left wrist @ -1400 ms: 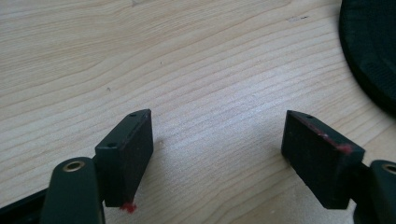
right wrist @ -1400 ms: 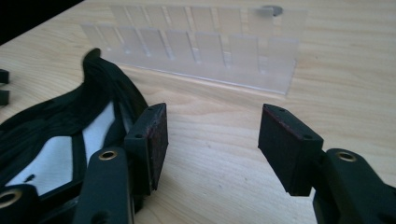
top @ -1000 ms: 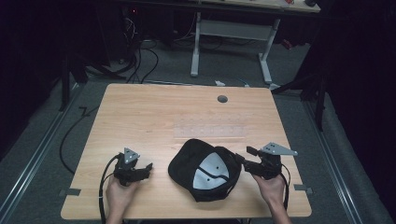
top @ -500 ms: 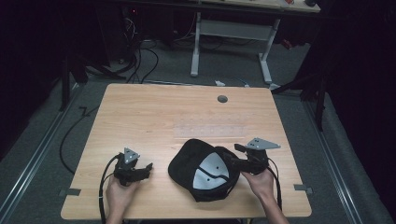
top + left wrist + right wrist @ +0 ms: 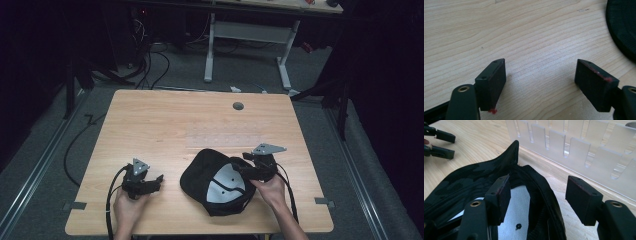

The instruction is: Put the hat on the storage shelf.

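Wooden table: black cap lies upside down near its front edge, white lining with dark seams facing up. Right gripper at cap's rim, jaws just widened, one either side, unclamped. Left gripper left of cap, jaws apart, empty.

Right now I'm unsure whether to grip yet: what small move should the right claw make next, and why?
Probably close the right claw on the cap rim. Its jaws have just been opening and now straddle that rim, one inside over the white lining, one outside above the table, with no pad pressing yet. The left claw sits open on bare wood, apart from the cap.
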`<action>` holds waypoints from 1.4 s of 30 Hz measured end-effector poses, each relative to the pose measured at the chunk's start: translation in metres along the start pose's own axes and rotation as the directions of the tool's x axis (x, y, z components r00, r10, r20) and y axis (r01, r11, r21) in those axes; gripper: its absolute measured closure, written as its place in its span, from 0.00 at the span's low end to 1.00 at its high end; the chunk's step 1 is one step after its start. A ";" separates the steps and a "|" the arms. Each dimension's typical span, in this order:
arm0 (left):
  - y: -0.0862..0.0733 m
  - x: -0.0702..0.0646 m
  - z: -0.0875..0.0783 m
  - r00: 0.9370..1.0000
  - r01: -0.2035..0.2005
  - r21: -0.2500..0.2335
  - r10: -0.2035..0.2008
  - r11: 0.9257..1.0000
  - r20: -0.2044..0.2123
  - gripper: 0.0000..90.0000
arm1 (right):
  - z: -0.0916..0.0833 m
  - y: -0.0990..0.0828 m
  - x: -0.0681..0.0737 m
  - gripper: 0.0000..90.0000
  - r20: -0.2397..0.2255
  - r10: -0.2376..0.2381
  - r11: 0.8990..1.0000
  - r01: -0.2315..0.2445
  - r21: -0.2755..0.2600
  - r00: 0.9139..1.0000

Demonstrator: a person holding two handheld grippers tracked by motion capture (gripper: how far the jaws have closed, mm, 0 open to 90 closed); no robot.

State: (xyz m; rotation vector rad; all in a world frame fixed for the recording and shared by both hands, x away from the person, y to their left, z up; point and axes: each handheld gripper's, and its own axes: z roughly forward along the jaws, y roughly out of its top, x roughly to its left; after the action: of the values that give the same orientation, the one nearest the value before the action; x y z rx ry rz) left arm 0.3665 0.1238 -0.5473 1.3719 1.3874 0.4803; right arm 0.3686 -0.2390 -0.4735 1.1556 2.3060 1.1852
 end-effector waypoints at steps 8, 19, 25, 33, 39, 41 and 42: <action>0.000 0.000 0.000 1.000 0.000 0.000 0.000 1.000 0.000 0.28 | 0.011 0.000 -0.002 0.42 -0.013 -0.009 1.000 0.010 0.027 1.000; 0.000 0.000 0.000 1.000 0.000 0.000 0.000 1.000 0.000 0.28 | 0.026 -0.006 -0.007 0.54 -0.045 -0.003 0.998 0.006 0.065 0.999; 0.000 0.000 0.000 1.000 0.000 0.000 0.000 1.000 -0.001 0.28 | 0.030 -0.012 -0.008 0.68 -0.042 -0.022 0.997 0.024 0.067 0.999; 0.000 0.000 0.000 1.000 0.000 0.000 0.000 1.000 -0.001 0.28 | 0.028 -0.014 -0.007 0.80 -0.037 -0.033 0.998 0.035 0.056 0.999; 0.000 0.000 0.000 1.000 0.001 -0.001 -0.001 1.000 -0.001 0.28 | 0.024 -0.017 -0.008 0.86 -0.035 -0.018 0.999 0.020 0.050 0.999; 0.000 0.000 0.000 1.000 0.000 0.000 0.000 1.000 -0.001 0.28 | 0.023 -0.018 -0.009 0.87 -0.036 -0.007 0.999 0.009 0.047 0.999; 0.000 0.000 0.000 1.000 -0.002 0.001 0.002 1.000 -0.001 0.28 | 0.022 -0.019 -0.009 0.88 -0.036 0.001 0.999 0.001 0.047 0.999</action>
State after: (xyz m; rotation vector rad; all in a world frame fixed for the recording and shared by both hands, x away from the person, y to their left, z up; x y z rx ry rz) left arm 0.3665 0.1239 -0.5474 1.3741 1.3872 0.4822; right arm 0.3770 -0.2407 -0.5023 1.1594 2.3724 1.1669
